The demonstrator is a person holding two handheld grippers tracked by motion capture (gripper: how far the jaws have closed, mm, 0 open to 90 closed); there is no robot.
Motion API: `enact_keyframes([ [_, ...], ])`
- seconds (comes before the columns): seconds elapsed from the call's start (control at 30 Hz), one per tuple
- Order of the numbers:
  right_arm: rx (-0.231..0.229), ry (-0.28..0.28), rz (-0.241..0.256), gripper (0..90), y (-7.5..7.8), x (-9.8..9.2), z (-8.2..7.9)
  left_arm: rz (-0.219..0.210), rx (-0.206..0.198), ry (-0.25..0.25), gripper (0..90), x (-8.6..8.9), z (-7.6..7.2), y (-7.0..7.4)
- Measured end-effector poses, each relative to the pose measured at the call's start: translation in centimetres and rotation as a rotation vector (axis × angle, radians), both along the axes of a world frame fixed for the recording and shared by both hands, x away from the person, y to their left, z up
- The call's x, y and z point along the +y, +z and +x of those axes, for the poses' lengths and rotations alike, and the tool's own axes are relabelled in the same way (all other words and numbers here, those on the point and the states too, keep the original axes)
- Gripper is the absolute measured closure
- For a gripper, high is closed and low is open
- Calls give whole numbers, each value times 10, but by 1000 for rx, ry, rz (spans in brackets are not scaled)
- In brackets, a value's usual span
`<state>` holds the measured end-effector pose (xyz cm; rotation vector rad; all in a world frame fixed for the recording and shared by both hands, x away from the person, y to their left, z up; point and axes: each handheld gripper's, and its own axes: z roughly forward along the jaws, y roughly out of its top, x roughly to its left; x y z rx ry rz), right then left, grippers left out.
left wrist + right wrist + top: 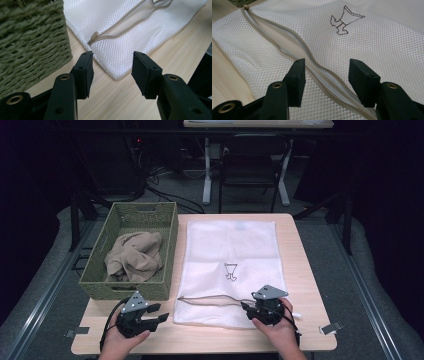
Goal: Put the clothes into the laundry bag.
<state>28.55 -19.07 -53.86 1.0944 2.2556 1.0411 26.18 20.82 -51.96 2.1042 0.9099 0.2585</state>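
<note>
Low, right claw (248,306) agape over mesh bag (230,251) zipper (212,298)

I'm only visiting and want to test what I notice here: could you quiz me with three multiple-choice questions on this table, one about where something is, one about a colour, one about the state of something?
1. Where does the beige cloth lie?
A. in the basket
B. on the mesh bag
C. on the floor

2. What colour is the basket?
A. red
B. olive green
C. blue

3. How do the jaws of the right gripper stand?
A. shut on the cloth
B. shut on the basket's rim
C. open over the bag's zip

Answers:
1 A, the crumpled cloth sits inside the woven basket left of the bag.
2 B, its weave shows green in the high view and the left gripper view.
3 C, the right gripper view shows a clear gap between the jaws, with the zip running beneath them.
</note>
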Motion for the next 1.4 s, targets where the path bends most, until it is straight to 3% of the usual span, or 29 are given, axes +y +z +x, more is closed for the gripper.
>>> enact_keyframes([
  [0.17,-2,1,3,474,0,0,-1,-10,-1,-11,460,2,-1,12],
  [0.2,-2,1,5,473,0,0,-1,12,-17,-10,449,1,-2,18],
  [0.47,-2,8,0,470,0,2,-2,17,-30,0,412,1,-2,34],
  [0.83,-8,8,12,466,2,2,-2,33,-49,42,401,9,19,65],
  [1.4,-7,8,13,459,1,1,-2,94,-1,110,376,15,56,73],
])
